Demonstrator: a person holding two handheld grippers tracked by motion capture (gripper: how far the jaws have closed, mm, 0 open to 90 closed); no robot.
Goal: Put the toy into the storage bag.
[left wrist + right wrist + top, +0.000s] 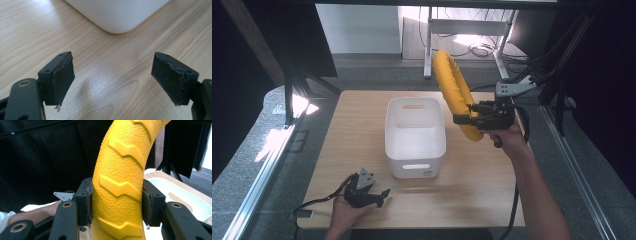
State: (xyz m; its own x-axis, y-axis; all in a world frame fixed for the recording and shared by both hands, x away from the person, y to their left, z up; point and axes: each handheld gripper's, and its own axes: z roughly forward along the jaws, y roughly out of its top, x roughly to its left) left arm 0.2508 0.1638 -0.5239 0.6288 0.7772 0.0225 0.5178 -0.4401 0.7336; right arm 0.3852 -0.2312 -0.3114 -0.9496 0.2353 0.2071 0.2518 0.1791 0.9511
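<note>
Your right gripper (pixel 465 118) was clamped on the yellow tyre-like ring (pixel 453 90), jaws pressed against both of its flanks; in the right gripper view the pads (pixel 89 202) bit into the pebbled yellow surface (pixel 120 182) on either side, the raised tread blocks running up between them. You held the ring upright on edge, in the air, off the right side of the white bin (pixel 415 136). Its lower arc sat in your jaws near the bin's right rim, its upper arc rose above and beyond the gripper toward the far edge of the wooden table (pixel 472 180). The ring touched neither bin nor table, so far as the high view showed. Your left gripper (pixel 379 194) lay low at the near left part of the table, in your hand (pixel 346 212), just in front of the bin's near wall. Its jaws stood wide apart with nothing between them, bare wood (pixel 110 85) under the gap and the bin's rounded corner (pixel 117 15) just beyond the tips.
</note>
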